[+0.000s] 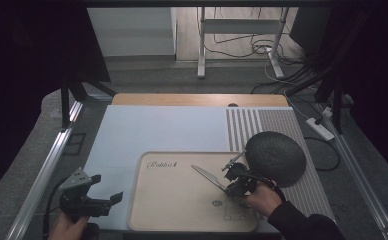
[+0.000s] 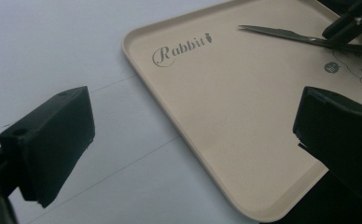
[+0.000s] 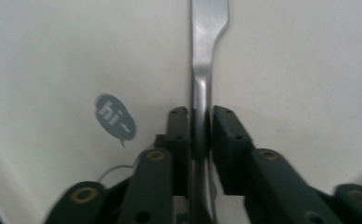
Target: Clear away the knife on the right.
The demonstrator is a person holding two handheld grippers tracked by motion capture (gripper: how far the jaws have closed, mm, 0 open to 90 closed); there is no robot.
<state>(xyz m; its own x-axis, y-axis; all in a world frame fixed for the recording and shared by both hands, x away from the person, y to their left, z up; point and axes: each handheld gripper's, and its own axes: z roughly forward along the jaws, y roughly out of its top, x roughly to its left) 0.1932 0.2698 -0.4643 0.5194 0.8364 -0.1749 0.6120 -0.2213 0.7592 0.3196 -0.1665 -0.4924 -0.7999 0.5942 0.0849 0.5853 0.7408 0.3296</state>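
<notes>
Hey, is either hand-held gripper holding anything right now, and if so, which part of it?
The right hand-held gripper grips a metal utensil by its narrow handle, over the beige tray. The left hand-held gripper is open and holds nothing.

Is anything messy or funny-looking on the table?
Nothing is spilled or broken. One odd bit: the metal utensil lies slanted across the beige tray, its handle between the right tool jaws. The left tool stands open beside the tray.
</notes>
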